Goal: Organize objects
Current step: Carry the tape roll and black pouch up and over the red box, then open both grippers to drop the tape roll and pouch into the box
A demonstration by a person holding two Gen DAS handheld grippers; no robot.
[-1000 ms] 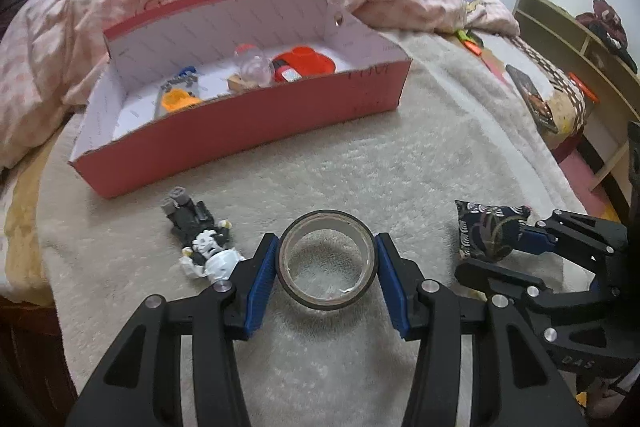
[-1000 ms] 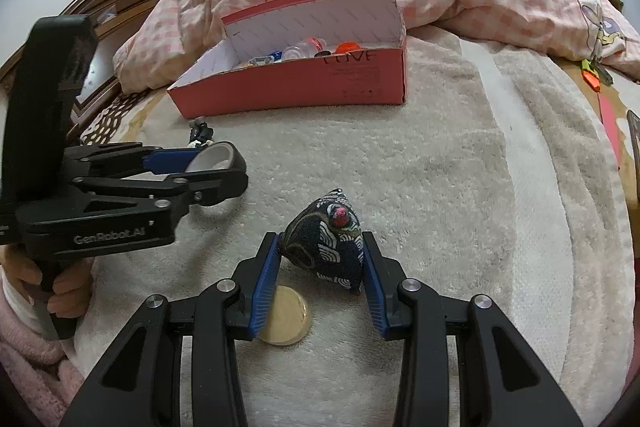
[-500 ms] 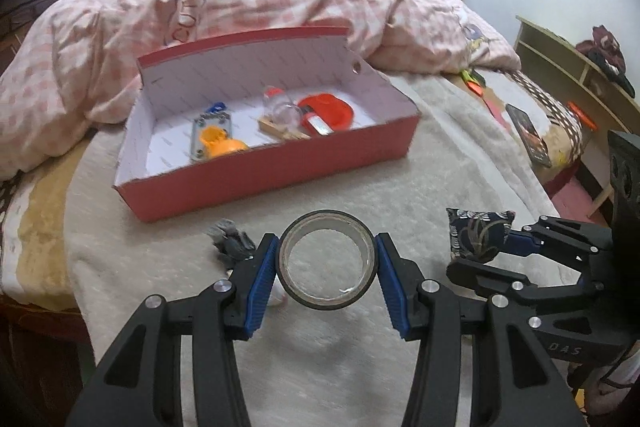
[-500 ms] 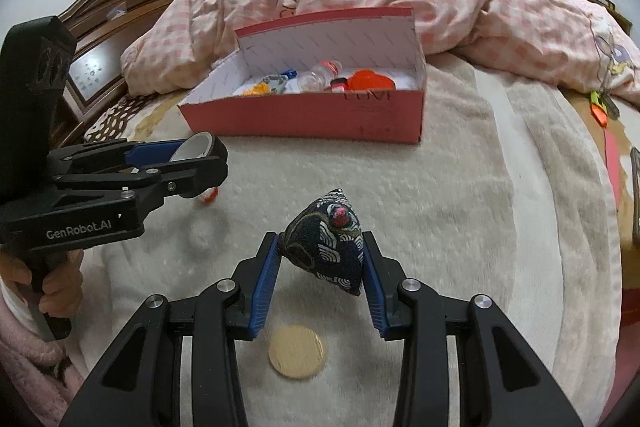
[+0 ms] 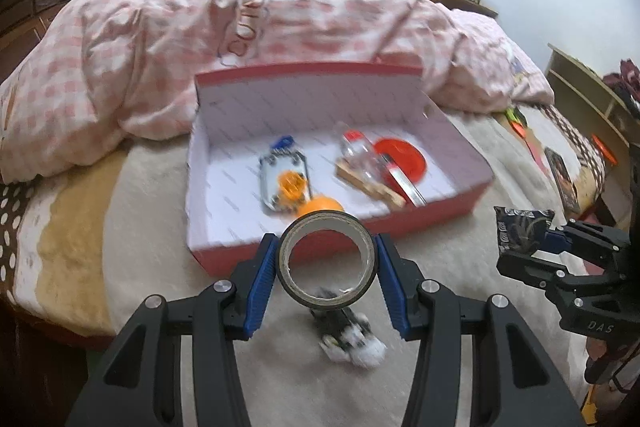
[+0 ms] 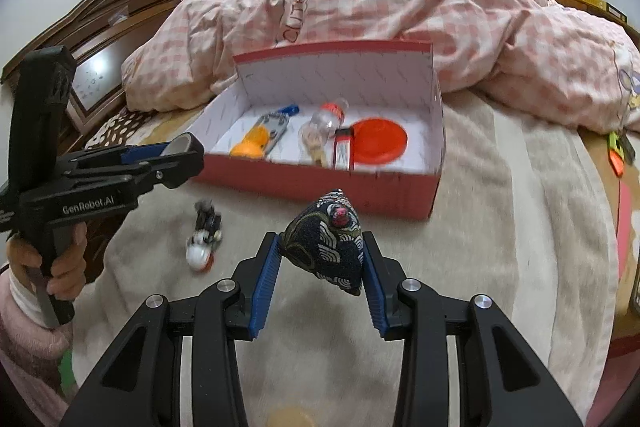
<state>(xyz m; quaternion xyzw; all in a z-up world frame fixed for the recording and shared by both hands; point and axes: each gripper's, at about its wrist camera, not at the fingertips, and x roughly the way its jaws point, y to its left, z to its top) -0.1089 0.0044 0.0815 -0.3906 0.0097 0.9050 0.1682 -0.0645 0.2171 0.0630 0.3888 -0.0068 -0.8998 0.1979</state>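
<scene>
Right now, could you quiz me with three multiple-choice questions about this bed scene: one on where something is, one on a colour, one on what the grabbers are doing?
1. Where is the small toy figure?
A. inside the box
B. on the blanket in front of the box
C. in a gripper

2. What colour is the outside of the box?
A. red
B. green
C. blue

3. What is the left gripper doing?
A. standing open and empty
B. clamping a roll of tape
C. clamping a bottle

Answers:
1 B, it lies on the blanket, short of the box wall.
2 A, its outer walls are red.
3 B, the roll of tape sits between its blue pads.
</scene>
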